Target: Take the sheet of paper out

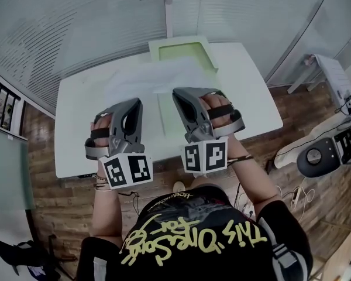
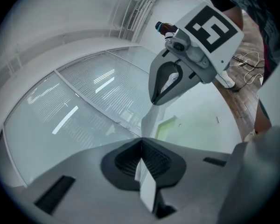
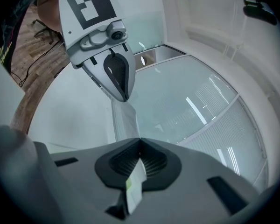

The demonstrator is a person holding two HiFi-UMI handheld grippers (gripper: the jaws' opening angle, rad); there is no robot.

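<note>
A white sheet of paper [image 1: 152, 75] hangs in the air over the white table [image 1: 76, 127], stretched between my two grippers. My left gripper [image 1: 138, 103] is shut on one edge of it, and the strip pinched in the pads shows in the left gripper view [image 2: 141, 139]. My right gripper [image 1: 176, 92] is shut on the other edge [image 3: 140, 139]. Each gripper view shows the opposite gripper [image 2: 155, 101] [image 3: 125, 98] with the sheet [image 2: 151, 120] [image 3: 126, 120] sagging from its tip. A light green folder [image 1: 184, 51] lies flat at the table's far side, beyond the sheet.
A glass wall with blinds [image 1: 76, 22] stands right behind the table. To the right, on the wooden floor, are a chair base [image 1: 316, 154] and loose cables [image 1: 295, 195]. The person holding the grippers stands at the table's near edge.
</note>
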